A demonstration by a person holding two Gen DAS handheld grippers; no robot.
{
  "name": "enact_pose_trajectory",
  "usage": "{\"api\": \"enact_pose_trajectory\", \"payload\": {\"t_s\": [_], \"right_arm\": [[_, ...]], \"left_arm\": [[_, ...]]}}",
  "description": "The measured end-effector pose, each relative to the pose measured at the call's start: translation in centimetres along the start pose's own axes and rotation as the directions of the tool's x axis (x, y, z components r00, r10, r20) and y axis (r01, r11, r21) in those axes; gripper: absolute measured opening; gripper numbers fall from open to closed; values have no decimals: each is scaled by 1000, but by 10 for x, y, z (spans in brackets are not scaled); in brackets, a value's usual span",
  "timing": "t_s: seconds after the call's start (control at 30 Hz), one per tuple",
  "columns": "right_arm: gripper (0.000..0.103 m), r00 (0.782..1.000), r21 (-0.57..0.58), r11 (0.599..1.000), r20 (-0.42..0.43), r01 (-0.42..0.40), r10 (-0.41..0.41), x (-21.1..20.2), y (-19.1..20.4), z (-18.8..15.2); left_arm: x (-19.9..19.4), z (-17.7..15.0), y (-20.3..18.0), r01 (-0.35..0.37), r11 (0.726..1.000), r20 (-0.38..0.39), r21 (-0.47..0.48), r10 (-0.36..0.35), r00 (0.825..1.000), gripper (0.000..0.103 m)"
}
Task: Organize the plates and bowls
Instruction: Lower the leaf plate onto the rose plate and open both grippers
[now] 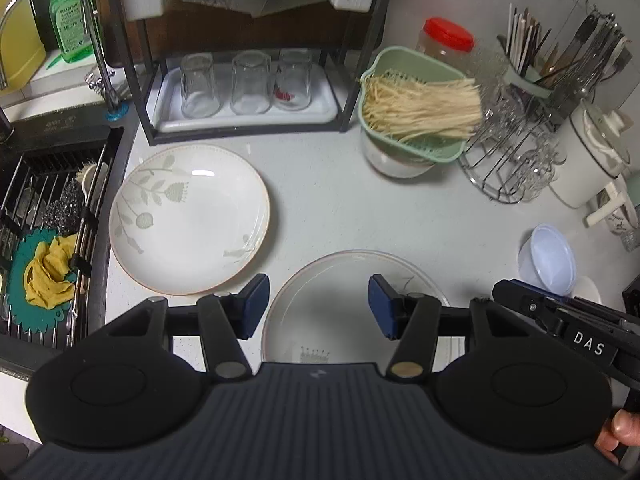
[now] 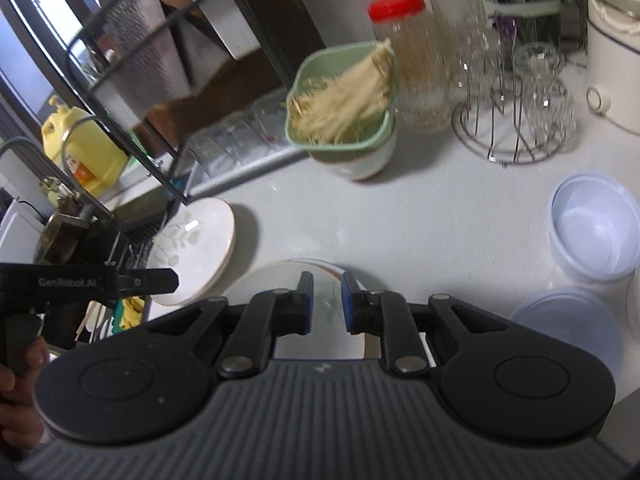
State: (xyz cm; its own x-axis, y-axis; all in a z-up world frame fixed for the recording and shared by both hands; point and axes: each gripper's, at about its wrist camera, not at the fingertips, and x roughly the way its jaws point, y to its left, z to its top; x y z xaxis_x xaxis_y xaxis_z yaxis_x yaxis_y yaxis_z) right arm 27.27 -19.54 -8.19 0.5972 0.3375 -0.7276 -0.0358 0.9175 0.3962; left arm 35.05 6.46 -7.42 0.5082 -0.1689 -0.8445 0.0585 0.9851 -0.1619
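- Far plate (image 1: 188, 218) lies left of and behind the near plate (image 1: 356, 304).
- Sink (image 1: 48, 240) lies left of both.
- Tub (image 1: 548, 258) sits right.
- Glasses (image 1: 246, 82) stand behind on a tray (image 1: 168, 120).

White plate (image 1: 188, 220) with pale leaf pattern; mint-green basket (image 1: 416, 108); red jar lid (image 1: 448, 34); yellow cloth (image 1: 50, 272), lower left.

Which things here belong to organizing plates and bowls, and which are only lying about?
For the job: floral plate, near plate, plastic bowl.

Lying about: upturned glasses, green strainer, red-lid jar, cutlery holder, yellow cloth.
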Motion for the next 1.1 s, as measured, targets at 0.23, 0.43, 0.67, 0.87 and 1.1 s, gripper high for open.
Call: {"api": "enact_pose_trajectory", "payload": {"t_s": [0.23, 0.43, 0.67, 0.87, 1.1], "right_arm": [[18, 998, -46, 999, 62, -21, 23, -29, 9, -4], [18, 993, -88, 996, 114, -25, 35, -56, 16, -12], [18, 988, -106, 994, 149, -14, 29, -79, 20, -28], [18, 984, -100, 995, 174, -25, 43, -98, 18, -44], [19, 985, -132, 990, 160, -46, 67, -116, 17, -64]], "left_arm": [[-34, -12, -13, 9, 1000, 78, 24, -11, 997, 61], [-59, -28, -20, 19, 999, 116, 28, -22, 993, 61], [-79, -50, -26, 9, 999, 141, 47, -16, 990, 62], [-98, -71, -35, -8, 998, 174, 63, -3, 985, 63], [-112, -103, -42, -41, 998, 179, 55, 31, 983, 65]]}}
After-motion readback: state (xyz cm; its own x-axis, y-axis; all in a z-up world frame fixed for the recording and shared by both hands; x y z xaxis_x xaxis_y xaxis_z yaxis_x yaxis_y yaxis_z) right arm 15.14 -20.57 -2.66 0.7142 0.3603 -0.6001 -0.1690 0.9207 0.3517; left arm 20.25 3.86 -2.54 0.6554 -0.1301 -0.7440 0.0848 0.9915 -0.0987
